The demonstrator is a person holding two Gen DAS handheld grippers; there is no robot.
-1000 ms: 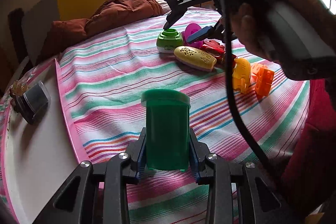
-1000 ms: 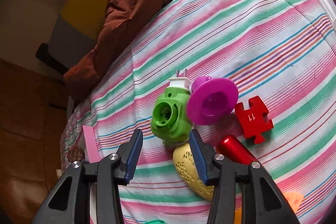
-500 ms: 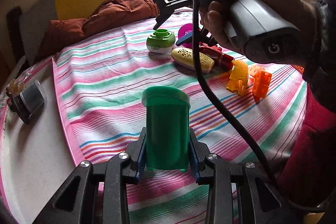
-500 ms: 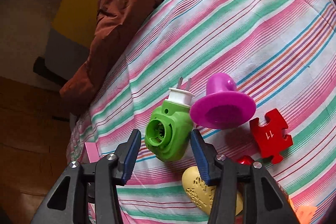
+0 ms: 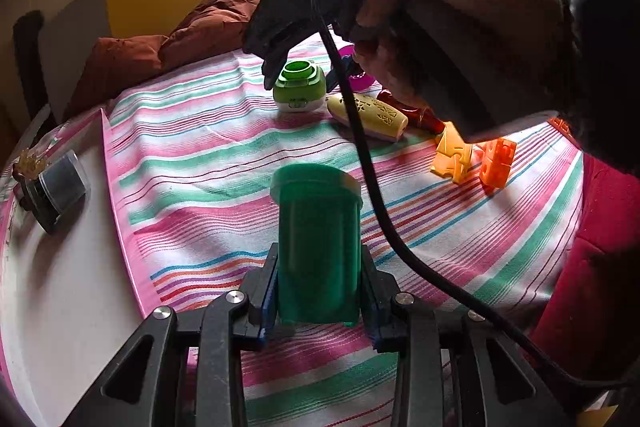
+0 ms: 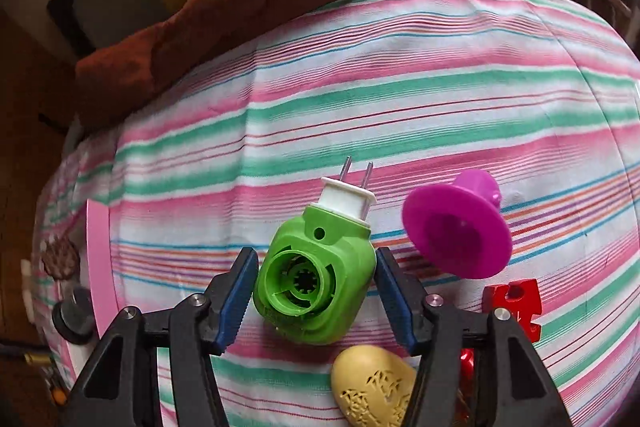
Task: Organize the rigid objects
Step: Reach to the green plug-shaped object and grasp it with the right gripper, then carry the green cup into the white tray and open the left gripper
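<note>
1. The right tool (image 6: 314, 297) is open, its two blue pads straddling a green plug-in device (image 6: 316, 287). A small gap shows on each side, so it grips nothing yet.
2. The left tool (image 5: 318, 291) is closed on a green cup (image 5: 318, 243), held upright above the striped cloth (image 5: 192, 163).
3. The plug-in device lies on the cloth at the centre of the right view, round socket facing the camera, its white plug (image 6: 348, 197) and two metal prongs pointing to 12 o'clock.
4. It looks like hard moulded plastic: probably light and stiff, smooth enough to slip. I judge its flat sides at 3 and 9 o'clock the best hold, clear of the thin prongs, which could bend.
5. Outward from it: a purple funnel-shaped piece (image 6: 458, 231) at 2 o'clock, a red puzzle piece (image 6: 514, 305) at 3 o'clock, and a tan oval case (image 6: 372, 385) at 6 o'clock, just beside it.
6. In the left view, orange and yellow puzzle pieces (image 5: 474, 157) lie at 2 o'clock of the cup. A white surface (image 5: 60, 287) at 9 o'clock carries a small dark object (image 5: 54, 187).
7. No brand or readable writing shows; any mark on the red piece is too blurred to read.
</note>
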